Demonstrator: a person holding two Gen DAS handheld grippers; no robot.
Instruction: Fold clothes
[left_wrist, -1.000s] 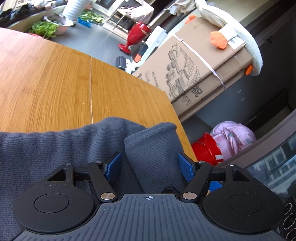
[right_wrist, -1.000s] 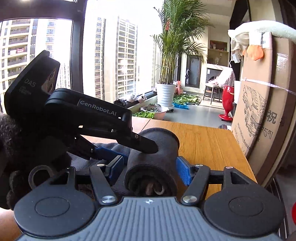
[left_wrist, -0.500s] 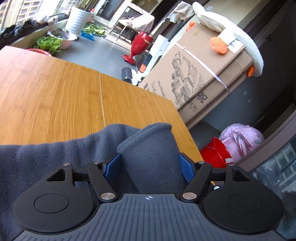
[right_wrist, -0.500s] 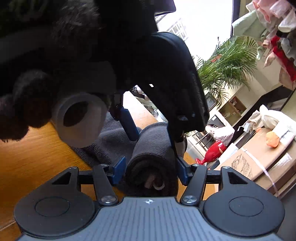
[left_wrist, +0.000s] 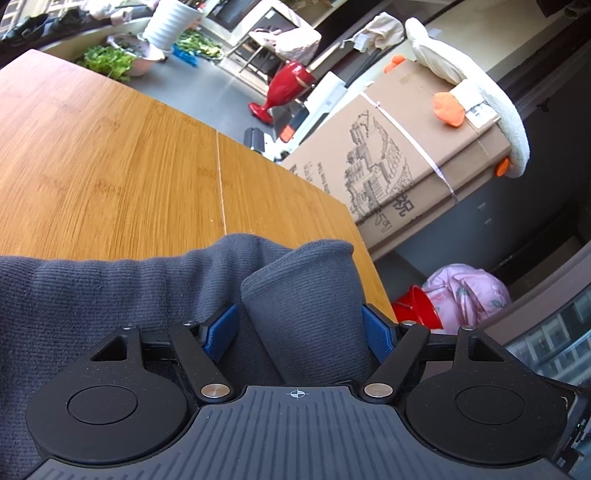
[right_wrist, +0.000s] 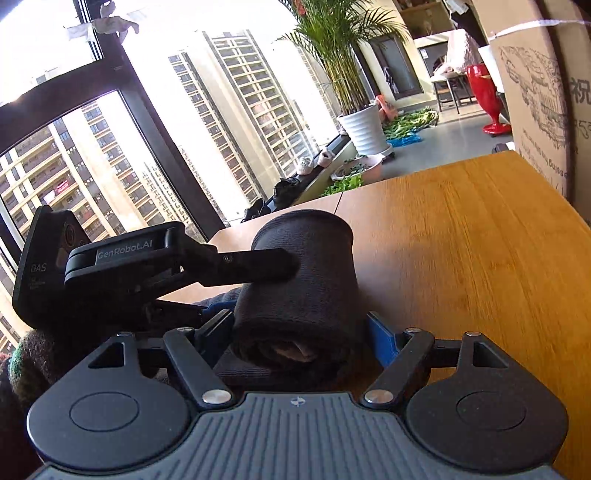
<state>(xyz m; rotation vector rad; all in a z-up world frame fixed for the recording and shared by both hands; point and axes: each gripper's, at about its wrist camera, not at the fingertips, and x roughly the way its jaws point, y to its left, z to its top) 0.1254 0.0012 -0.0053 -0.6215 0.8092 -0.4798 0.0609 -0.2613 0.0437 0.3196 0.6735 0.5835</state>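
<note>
A dark grey knit garment (left_wrist: 92, 295) lies on the wooden table (left_wrist: 110, 166). Part of it is rolled into a thick roll (left_wrist: 310, 306). My left gripper (left_wrist: 299, 328) is shut on one end of the roll, its blue pads (left_wrist: 221, 328) pressing both sides. In the right wrist view my right gripper (right_wrist: 299, 332) is shut on the other end of the same roll (right_wrist: 299, 280), whose open end faces the camera. The left gripper's body (right_wrist: 122, 266) comes in from the left, one finger lying across the roll.
The table's right edge (left_wrist: 369, 258) runs close to the roll. Beyond it stand a large cardboard box (left_wrist: 406, 155), a red bucket (left_wrist: 417, 306) and a pink bundle (left_wrist: 465, 291) on the floor. A big window (right_wrist: 110, 129) and potted palm (right_wrist: 362, 125) stand to the left.
The right gripper has swung back down to a low, level view along the table. The left gripper has stayed shut on the roll, shifting only slightly.
</note>
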